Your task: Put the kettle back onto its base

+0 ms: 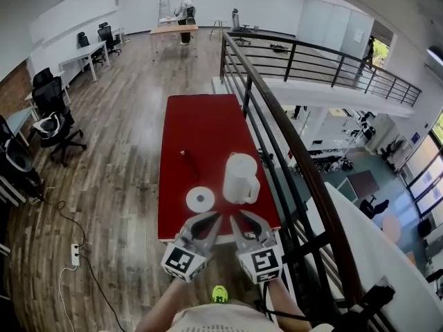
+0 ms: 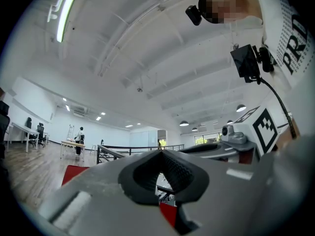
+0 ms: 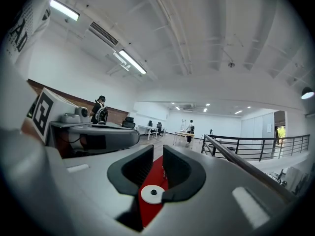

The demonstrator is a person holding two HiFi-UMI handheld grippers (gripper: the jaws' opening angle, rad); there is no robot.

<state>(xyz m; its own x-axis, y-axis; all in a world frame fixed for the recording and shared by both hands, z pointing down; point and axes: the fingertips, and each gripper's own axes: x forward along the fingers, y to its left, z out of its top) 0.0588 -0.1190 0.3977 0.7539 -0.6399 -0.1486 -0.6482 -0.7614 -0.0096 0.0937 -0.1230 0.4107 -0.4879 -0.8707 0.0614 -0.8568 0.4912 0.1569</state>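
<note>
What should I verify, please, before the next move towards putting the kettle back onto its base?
1. Kettle stands upright on the red table, within sight: ok.
2. Base is bare, with nothing on it: ok.
3. Kettle and base stand apart, with room to lift the kettle: ok.
4. Left claw is empty: ok; its jaws are together.
5. Right claw is wide enough to take the kettle: not ok; its jaws stand only narrowly apart, with nothing between them.
6. Which way the kettle's handle faces: cannot tell from the head view.
</note>
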